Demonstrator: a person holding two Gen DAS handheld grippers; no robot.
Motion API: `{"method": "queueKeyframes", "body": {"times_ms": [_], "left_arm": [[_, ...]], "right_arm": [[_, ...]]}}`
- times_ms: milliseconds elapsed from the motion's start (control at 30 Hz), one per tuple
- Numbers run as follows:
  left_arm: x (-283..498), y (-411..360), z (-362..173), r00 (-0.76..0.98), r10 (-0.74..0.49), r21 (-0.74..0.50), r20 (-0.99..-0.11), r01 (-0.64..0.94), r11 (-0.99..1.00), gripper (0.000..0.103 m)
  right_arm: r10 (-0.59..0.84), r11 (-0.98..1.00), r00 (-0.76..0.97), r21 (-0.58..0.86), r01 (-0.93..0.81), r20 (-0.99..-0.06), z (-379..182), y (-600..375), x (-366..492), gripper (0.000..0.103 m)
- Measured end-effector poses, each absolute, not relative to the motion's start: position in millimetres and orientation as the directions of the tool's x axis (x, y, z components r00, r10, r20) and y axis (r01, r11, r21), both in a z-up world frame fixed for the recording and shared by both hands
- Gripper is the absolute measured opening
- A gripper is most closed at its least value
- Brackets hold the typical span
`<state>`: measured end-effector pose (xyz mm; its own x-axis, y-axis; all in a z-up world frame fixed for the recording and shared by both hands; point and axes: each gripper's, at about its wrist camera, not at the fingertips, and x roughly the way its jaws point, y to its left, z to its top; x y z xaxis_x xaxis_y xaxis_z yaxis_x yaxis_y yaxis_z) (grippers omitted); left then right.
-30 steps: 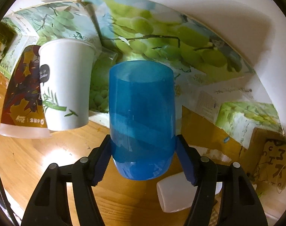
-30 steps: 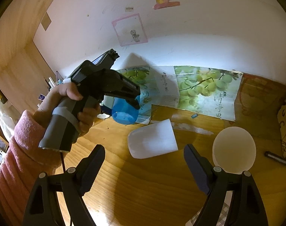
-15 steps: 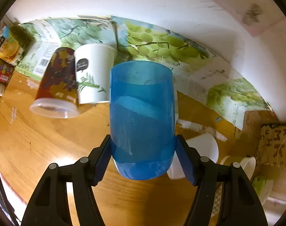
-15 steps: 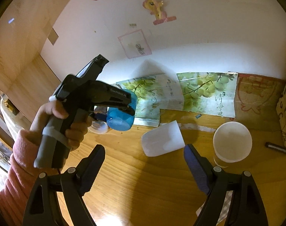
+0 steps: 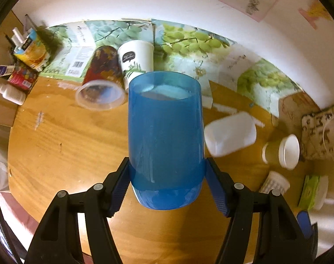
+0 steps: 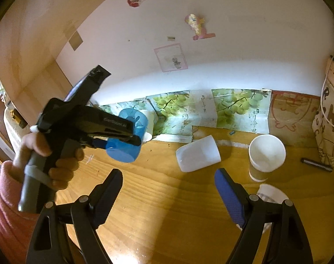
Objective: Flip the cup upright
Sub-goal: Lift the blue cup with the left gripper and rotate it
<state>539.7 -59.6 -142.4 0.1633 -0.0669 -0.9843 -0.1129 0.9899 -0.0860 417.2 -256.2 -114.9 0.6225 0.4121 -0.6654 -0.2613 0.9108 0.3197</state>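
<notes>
My left gripper (image 5: 167, 184) is shut on a translucent blue cup (image 5: 166, 136), gripped near its rounded base, mouth pointing away and upward. In the right wrist view the blue cup (image 6: 128, 138) hangs in the air above the wooden table (image 6: 167, 209), tilted, held by the left gripper (image 6: 123, 142). My right gripper (image 6: 167, 189) is open and empty, low over the table. A frosted white cup (image 6: 197, 157) lies on its side just beyond it and also shows in the left wrist view (image 5: 230, 134).
A paper cup (image 6: 265, 156) stands upright at the right, another white cup (image 6: 270, 195) behind the right finger. A dark printed cup (image 5: 101, 81) and a white paper cup (image 5: 136, 59) lie at the back left. Grape-printed cartons (image 6: 239, 110) line the wall. A pen (image 6: 316, 165) lies far right.
The left gripper has lifted the blue cup higher above the table and tilted it further. The right gripper has drawn back and up; more of the table shows.
</notes>
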Motion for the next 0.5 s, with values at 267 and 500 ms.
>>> {"method": "queueKeyframes", "body": {"times_ms": [267, 500], "left_arm": [[490.9, -47.7, -121.5, 0.190, -0.058, -0.064, -0.980, -0.025, 0.998, 0.070], [455.4, -40.3, -114.5, 0.201, -0.069, -0.061, -0.977, 0.043, 0.997, 0.069]], "right_arm": [[0.378, 0.926, 0.637, 0.283, -0.251, -0.672, -110.1, -242.7, 383.2, 0.086], [0.336, 0.942, 0.654, 0.254, -0.221, -0.678, -105.4, -223.9, 348.9, 0.086]]}}
